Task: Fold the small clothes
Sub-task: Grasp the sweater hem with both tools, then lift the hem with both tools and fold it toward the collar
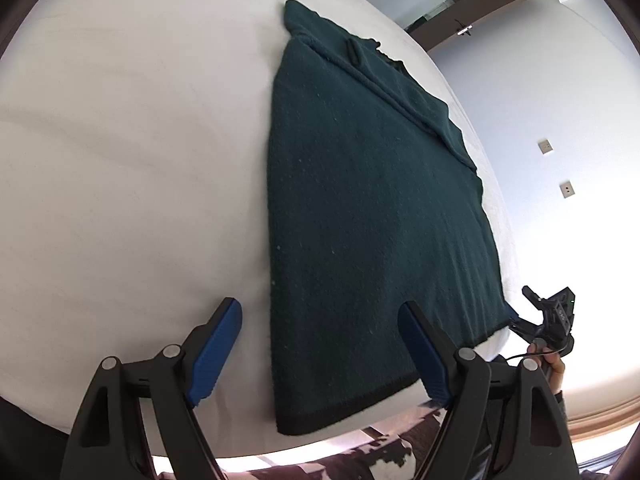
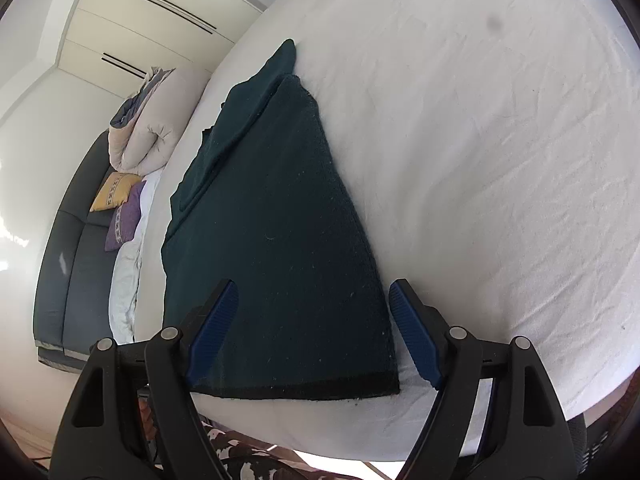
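Observation:
A dark green knitted garment (image 1: pixel 372 200) lies flat on the white bed sheet (image 1: pixel 120 160), folded into a long narrow shape with its dark hem along the bed's near edge. My left gripper (image 1: pixel 322 346) hovers open over the hem's left corner; one blue pad is over the sheet, the other over the cloth. In the right wrist view the garment (image 2: pixel 280 220) runs away from me, a folded sleeve lying on its far left part. My right gripper (image 2: pixel 314 330) stands open over the hem's right corner, touching nothing. The right gripper (image 1: pixel 550 298) also shows past the hem, held by a hand.
A grey sofa (image 2: pixel 68 260) stands left of the bed with a yellow cushion (image 2: pixel 114 192), a purple cushion (image 2: pixel 126 216) and a rolled duvet (image 2: pixel 156 120). A wall with sockets (image 1: pixel 546 146) lies beyond the bed's right edge. A patterned rug (image 2: pixel 240 456) lies below the near edge.

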Demonstrator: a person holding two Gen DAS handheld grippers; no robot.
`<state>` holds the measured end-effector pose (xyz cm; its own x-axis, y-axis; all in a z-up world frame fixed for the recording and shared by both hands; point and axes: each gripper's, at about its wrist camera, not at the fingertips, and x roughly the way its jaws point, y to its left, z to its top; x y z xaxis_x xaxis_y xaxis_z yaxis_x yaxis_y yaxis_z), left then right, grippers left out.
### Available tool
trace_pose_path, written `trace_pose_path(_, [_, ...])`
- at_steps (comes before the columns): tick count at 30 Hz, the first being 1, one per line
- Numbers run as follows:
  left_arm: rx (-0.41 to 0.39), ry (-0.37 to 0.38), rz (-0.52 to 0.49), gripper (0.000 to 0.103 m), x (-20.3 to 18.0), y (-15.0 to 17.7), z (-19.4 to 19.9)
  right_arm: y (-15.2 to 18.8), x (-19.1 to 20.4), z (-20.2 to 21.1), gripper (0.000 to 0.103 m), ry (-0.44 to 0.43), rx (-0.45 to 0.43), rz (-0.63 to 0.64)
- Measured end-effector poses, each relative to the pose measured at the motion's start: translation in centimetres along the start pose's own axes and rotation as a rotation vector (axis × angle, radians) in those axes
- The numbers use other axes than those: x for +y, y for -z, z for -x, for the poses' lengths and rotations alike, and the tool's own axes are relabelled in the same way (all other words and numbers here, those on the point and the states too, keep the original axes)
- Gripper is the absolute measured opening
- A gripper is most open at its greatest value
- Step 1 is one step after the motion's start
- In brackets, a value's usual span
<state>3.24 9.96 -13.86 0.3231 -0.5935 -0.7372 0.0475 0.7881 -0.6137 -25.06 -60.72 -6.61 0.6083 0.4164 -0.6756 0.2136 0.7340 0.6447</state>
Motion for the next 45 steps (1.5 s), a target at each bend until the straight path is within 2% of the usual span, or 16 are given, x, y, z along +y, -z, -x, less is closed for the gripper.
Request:
trace_pose_path(3, [0.030,0.061,0.058,0.077,0.5,-0.1,0.0,0.6,0.0,0.4,0.078,-0.014,0.007,-0.005])
trace_pose_path(8, [0.078,0.107,0.126,0.055,1.2,0.2,-0.3,0.7,-0.4,1.1,0.078,-0.036,0.006,-0.043])
trace_pose_path(12, [0.084,0.137,0.162,0.047,1.3,-0.1,-0.8,0.5,-0.5,1.8,0.078,-0.022,0.006,-0.050])
trace_pose_path(15, [0.090,0.146,0.175,0.033,1.6,0.0,-1.2,0.2,-1.0,2.4,0.078,-0.017,0.004,-0.068])
trace_pose_path(17, [0.096,0.148,0.181,0.018,1.7,0.3,-1.4,0.0,-1.3,2.3,0.078,-0.026,0.024,-0.082])
trace_pose_path(19, [0.102,0.152,0.179,0.012,1.7,0.5,-1.4,0.0,-1.4,2.0,0.077,-0.022,0.058,-0.074])
trace_pose_path(22, [0.106,0.154,0.176,0.011,1.7,0.8,-1.4,-0.2,-1.3,1.7,0.077,-0.019,0.080,-0.062])
trace_pose_path(25, [0.102,0.153,0.171,0.009,1.6,1.0,-1.3,-0.3,-0.7,1.2,0.067,-0.006,0.130,-0.038])
trace_pose_path(27, [0.095,0.155,0.172,0.008,1.7,1.0,-1.2,-0.3,-0.6,0.9,0.064,-0.006,0.149,-0.033])
trace_pose_path(30, [0.083,0.166,0.178,0.007,1.9,1.2,-1.0,-0.4,-1.1,0.9,0.044,-0.028,0.159,-0.063])
trace_pose_path(31, [0.079,0.170,0.181,0.007,1.9,1.2,-0.9,-0.4,-1.4,0.8,0.033,-0.032,0.169,-0.077])
trace_pose_path(33, [0.072,0.179,0.187,0.007,2.2,1.3,-0.7,-0.1,-1.8,0.6,0.029,-0.033,0.180,-0.081])
trace_pose_path(35, [0.061,0.192,0.195,0.007,2.4,1.4,-0.4,0.3,-1.8,0.6,0.019,-0.032,0.182,-0.073])
trace_pose_path(40, [0.020,0.276,0.233,0.007,2.8,1.3,0.9,0.5,-1.5,1.5,0.008,-0.044,0.144,-0.070])
trace_pose_path(45, [-0.019,0.328,0.243,0.007,2.3,0.4,2.1,0.0,-0.2,2.3,0.006,-0.071,0.100,-0.039])
